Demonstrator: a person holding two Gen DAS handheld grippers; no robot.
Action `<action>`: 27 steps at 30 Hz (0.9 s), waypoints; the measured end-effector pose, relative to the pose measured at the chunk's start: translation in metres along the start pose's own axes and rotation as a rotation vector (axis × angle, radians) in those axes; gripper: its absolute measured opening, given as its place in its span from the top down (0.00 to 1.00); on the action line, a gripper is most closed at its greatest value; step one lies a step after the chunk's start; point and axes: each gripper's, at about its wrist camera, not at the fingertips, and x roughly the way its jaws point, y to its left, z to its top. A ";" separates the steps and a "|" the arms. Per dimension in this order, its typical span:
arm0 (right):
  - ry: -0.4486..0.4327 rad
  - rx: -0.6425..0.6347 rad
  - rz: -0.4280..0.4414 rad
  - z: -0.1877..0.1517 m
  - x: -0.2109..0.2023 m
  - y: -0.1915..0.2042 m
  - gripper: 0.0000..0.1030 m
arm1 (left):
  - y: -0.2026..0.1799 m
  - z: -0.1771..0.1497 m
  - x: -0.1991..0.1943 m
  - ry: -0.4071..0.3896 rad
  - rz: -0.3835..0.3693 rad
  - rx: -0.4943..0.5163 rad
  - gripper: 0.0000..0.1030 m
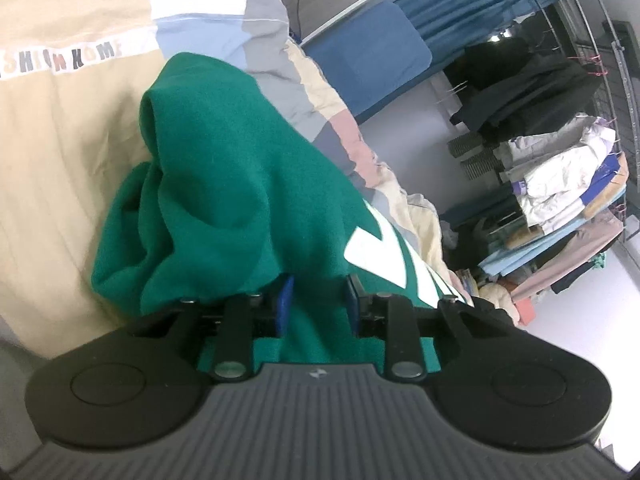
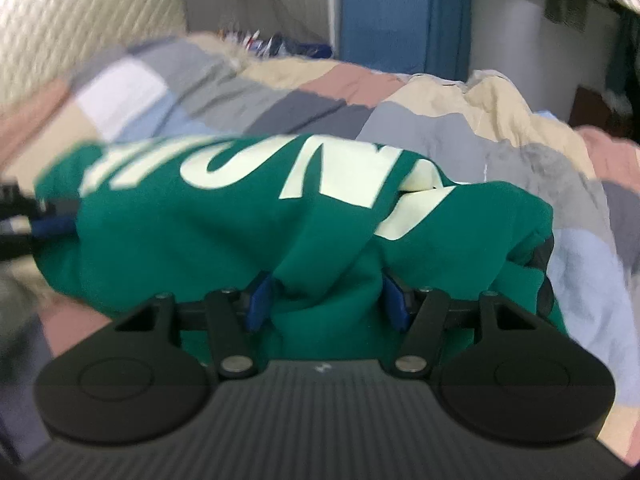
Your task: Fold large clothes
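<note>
Now, both of my hand-held grippers pinch the green sweatshirt (image 1: pixel 224 184), which hangs bunched just above the patchwork quilt (image 1: pixel 72 128) on the bed. My left hand-held gripper (image 1: pixel 318 300) has its blue pads (image 1: pixel 285 300) pressed into a thick fold of the green cloth; the white lettering (image 1: pixel 384 256) on the sweatshirt lies to the right of that fold. My right hand-held gripper (image 2: pixel 326 300) clamps another gathered fold of the sweatshirt, with the cream lettering beyond it. Well beyond the sweatshirt, past the quilt's edge, stands a clothes rack (image 1: pixel 560 168) loaded with garments.
</note>
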 end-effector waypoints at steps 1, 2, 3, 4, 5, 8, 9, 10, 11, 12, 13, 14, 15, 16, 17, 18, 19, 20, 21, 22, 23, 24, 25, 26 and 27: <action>-0.008 0.055 0.021 0.000 -0.007 -0.006 0.41 | -0.002 -0.001 -0.002 0.005 -0.013 -0.007 0.56; -0.016 0.117 0.048 0.000 -0.014 -0.012 0.41 | -0.003 -0.004 -0.006 0.013 -0.032 -0.016 0.40; -0.027 0.185 0.084 -0.001 -0.024 -0.019 0.41 | -0.005 -0.008 -0.011 0.021 -0.052 -0.025 0.33; -0.039 0.261 0.127 -0.003 -0.033 -0.026 0.37 | -0.007 -0.013 -0.016 0.027 -0.066 -0.029 0.32; -0.046 0.327 0.171 -0.006 -0.039 -0.032 0.32 | -0.008 -0.018 -0.020 0.037 -0.079 -0.038 0.31; -0.046 0.544 0.333 -0.021 -0.049 -0.048 0.18 | -0.005 -0.035 -0.034 0.061 -0.086 -0.103 0.22; -0.037 0.598 0.367 -0.027 -0.048 -0.050 0.14 | -0.002 -0.040 -0.037 0.069 -0.097 -0.132 0.20; -0.019 0.648 0.397 -0.032 -0.044 -0.050 0.14 | 0.001 -0.044 -0.036 0.082 -0.108 -0.161 0.19; 0.008 0.692 0.426 -0.037 -0.037 -0.049 0.14 | 0.005 -0.046 -0.034 0.096 -0.111 -0.193 0.18; 0.035 0.725 0.449 -0.040 -0.030 -0.048 0.14 | 0.010 -0.049 -0.030 0.109 -0.107 -0.225 0.18; 0.071 0.766 0.474 -0.044 -0.020 -0.046 0.14 | 0.015 -0.050 -0.025 0.121 -0.099 -0.255 0.18; 0.101 0.801 0.490 -0.048 -0.011 -0.045 0.14 | 0.021 -0.052 -0.021 0.135 -0.090 -0.288 0.17; 0.132 0.832 0.499 -0.051 0.000 -0.044 0.14 | 0.026 -0.052 -0.013 0.150 -0.080 -0.331 0.17; 0.155 0.848 0.498 -0.053 0.009 -0.042 0.14 | 0.031 -0.054 -0.008 0.161 -0.075 -0.368 0.17; 0.167 0.858 0.491 -0.054 0.017 -0.040 0.14 | 0.037 -0.055 -0.003 0.165 -0.074 -0.398 0.17; 0.168 0.860 0.485 -0.055 0.020 -0.038 0.14 | 0.040 -0.053 0.001 0.158 -0.076 -0.406 0.17; 0.164 0.858 0.478 -0.054 0.023 -0.037 0.14 | 0.044 -0.055 0.000 0.146 -0.076 -0.405 0.17; 0.158 0.853 0.471 -0.054 0.025 -0.036 0.14 | 0.044 -0.053 0.002 0.133 -0.079 -0.404 0.17; 0.149 0.850 0.467 -0.053 0.026 -0.035 0.14 | 0.046 -0.052 0.005 0.128 -0.085 -0.406 0.17; 0.142 0.854 0.469 -0.053 0.026 -0.035 0.14 | 0.047 -0.051 0.006 0.124 -0.090 -0.408 0.17; 0.137 0.862 0.476 -0.053 0.026 -0.034 0.14 | 0.048 -0.051 0.008 0.121 -0.096 -0.408 0.16; 0.133 0.872 0.488 -0.053 0.026 -0.033 0.14 | 0.049 -0.052 0.008 0.120 -0.099 -0.404 0.16; 0.132 0.878 0.500 -0.054 0.026 -0.031 0.14 | 0.050 -0.052 0.009 0.120 -0.102 -0.396 0.16; 0.133 0.878 0.517 -0.055 0.028 -0.031 0.14 | 0.048 -0.051 0.010 0.118 -0.105 -0.386 0.15; 0.136 0.875 0.540 -0.055 0.030 -0.029 0.14 | 0.047 -0.051 0.011 0.112 -0.112 -0.372 0.15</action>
